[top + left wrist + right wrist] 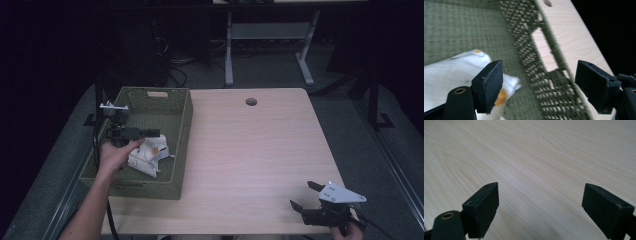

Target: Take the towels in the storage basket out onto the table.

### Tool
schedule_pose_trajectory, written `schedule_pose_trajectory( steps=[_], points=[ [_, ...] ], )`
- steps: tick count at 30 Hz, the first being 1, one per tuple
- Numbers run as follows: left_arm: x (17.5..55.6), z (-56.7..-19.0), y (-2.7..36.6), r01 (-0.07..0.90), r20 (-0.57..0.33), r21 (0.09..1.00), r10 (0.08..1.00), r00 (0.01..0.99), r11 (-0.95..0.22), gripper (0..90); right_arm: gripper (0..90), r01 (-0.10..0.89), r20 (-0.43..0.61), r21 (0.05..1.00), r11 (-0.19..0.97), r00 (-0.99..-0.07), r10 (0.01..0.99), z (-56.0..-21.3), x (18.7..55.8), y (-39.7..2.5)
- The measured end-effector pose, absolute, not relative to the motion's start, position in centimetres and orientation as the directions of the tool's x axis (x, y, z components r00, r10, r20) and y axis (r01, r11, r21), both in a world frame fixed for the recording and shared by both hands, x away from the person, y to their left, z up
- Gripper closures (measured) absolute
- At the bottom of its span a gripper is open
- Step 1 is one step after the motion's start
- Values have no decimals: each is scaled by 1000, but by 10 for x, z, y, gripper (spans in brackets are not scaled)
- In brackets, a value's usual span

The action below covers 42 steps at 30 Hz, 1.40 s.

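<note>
Fingers [487,86] of left gripper [142,133] spread wide inside green woven basket [182,130], gripping nothing. White crumpled cloth [150,156] lies on basket floor, just beside one pad, perhaps touching; blur makes it hard to tell. Spread suits coming grab at cloth. Right gripper [304,195] idles near front right corner of wooden table [260,150], jaws wide apart, empty, out of way.

Green basket, white cloth, pale wood

The basket [181,125] is olive green with a little woven check pattern. The cloth [149,154] inside it is white with small orange spots. The worktop [260,150] is pale wood with thin wavy lines. Both claws are black: left claw [150,133], right claw [304,194].
</note>
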<state>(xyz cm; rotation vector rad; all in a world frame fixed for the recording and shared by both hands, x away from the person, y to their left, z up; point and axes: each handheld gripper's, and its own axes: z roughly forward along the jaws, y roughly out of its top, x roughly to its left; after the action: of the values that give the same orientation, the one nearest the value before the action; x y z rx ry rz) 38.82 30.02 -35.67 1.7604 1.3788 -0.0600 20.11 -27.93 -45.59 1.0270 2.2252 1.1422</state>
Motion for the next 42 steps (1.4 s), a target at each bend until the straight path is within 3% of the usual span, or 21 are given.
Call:
schedule_pose_trajectory(
  steps=[6,23,28,42],
  points=[
    [395,-365,305,837,-506,548,793,339,-8,232,138,413,-45,825,386,-633,773,-455,201,-279],
    [411,-390,304,907,-263,408,938,224,-102,234,138,410,-45,824,392,-643,765,-456,201,-278],
    [415,-399,300,923,-159,354,963,219,-151,235,138,403,-52,823,401,-650,758,-455,200,-277],
    [422,-417,289,952,-18,210,972,233,-224,237,138,395,-55,828,398,-648,760,-454,200,-276]
  ],
)
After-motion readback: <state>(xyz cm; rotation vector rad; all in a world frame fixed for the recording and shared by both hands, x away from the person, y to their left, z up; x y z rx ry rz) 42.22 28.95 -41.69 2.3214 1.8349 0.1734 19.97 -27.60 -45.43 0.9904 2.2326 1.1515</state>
